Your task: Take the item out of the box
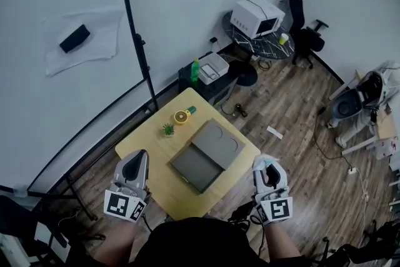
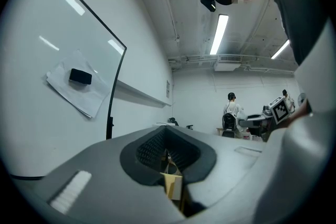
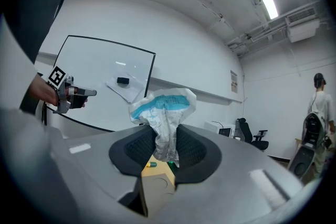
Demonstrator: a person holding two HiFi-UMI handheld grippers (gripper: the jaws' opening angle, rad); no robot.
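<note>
My right gripper (image 3: 166, 148) is shut on a crumpled white and blue packet (image 3: 167, 113), whose top fans out above the jaws. In the head view the right gripper (image 1: 269, 173) is held up off the table's near right corner, with the white packet (image 1: 265, 162) at its tip. The grey box (image 1: 206, 156) lies open on the small wooden table (image 1: 240, 153), lid folded back; its inside looks bare. My left gripper (image 1: 137, 159) hovers over the table's near left corner. Its jaws (image 2: 167, 153) are shut with nothing between them.
A yellow round object (image 1: 181, 116) and a small green plant (image 1: 168, 130) stand at the table's far edge. A whiteboard on a black stand (image 1: 140, 53) rises behind it. A round table with a white appliance (image 1: 256, 17), office chairs and floor cables lie beyond.
</note>
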